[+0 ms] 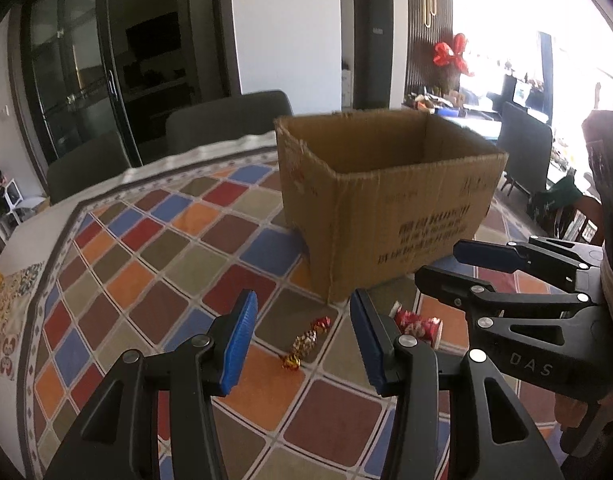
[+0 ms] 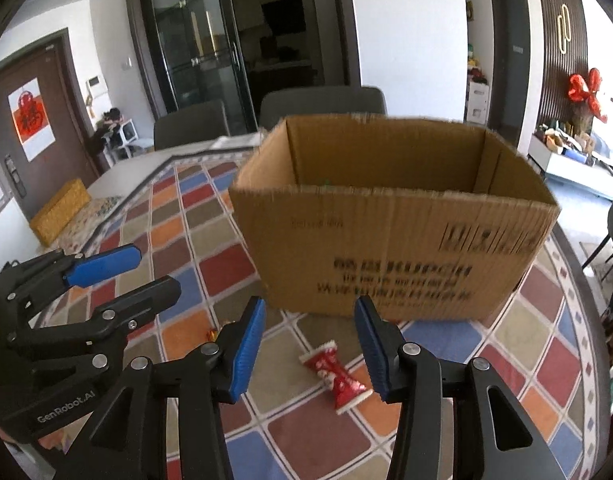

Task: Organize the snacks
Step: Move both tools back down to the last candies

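An open-topped cardboard box (image 1: 386, 200) (image 2: 386, 240) stands on the checkered tablecloth (image 1: 146, 260) (image 2: 218, 268). In front of it lie a gold-and-red wrapped candy (image 1: 304, 344) (image 2: 211, 334) and a red snack packet (image 1: 420, 326) (image 2: 334, 376). My left gripper (image 1: 302, 344) (image 2: 154, 276) hovers open over the candy, which shows in the gap between its blue pads (image 1: 242, 340), untouched. My right gripper (image 2: 310, 350) (image 1: 446, 270) is open above the red packet, its pads clear of it. Both grippers sit side by side, close together.
Two grey chairs (image 2: 322, 104) stand at the table's far edge behind the box. A yellow box (image 2: 60, 216) rests at the far left of the table. Another chair (image 1: 526, 156) is on the right beyond the table.
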Motion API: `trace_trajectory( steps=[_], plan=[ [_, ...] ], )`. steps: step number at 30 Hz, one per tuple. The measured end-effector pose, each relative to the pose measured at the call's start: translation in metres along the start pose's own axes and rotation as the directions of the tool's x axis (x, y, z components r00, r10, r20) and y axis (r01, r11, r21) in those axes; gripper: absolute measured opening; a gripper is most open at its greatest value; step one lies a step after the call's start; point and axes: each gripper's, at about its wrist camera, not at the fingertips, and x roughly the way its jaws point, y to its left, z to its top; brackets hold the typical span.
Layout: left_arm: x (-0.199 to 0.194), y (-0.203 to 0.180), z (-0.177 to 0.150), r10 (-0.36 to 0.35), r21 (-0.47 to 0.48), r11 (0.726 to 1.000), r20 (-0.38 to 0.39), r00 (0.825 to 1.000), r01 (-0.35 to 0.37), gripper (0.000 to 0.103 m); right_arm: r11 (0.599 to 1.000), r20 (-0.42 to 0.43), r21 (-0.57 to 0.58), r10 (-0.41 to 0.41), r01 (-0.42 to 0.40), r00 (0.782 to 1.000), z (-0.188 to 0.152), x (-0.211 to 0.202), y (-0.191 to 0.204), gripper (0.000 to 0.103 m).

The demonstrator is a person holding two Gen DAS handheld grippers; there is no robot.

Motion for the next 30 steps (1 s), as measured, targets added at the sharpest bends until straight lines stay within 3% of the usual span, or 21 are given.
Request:
trace_trajectory(
  steps=[10,21,30],
  plan=[
    [0.03,0.001,-0.018,-0.043,0.002,0.999,-0.065,0.997,0.043,0.048,1.0,-0.094,-0.013,-0.02,0.019,0.995,-0.023,0.028,-0.002,0.047],
    [0.072,0.004,-0.033,-0.067,0.008,0.998,-0.158,0.985,0.069,0.048,0.999,-0.218,-0.008,-0.047,0.046,0.975,-0.042,0.062,-0.013,0.047],
    [0.1,0.009,-0.036,-0.074,-0.007,0.997,-0.199,0.977,0.074,0.048,0.997,-0.264,-0.037,-0.075,0.067,0.962,-0.046,0.083,-0.013,0.047]
  ],
)
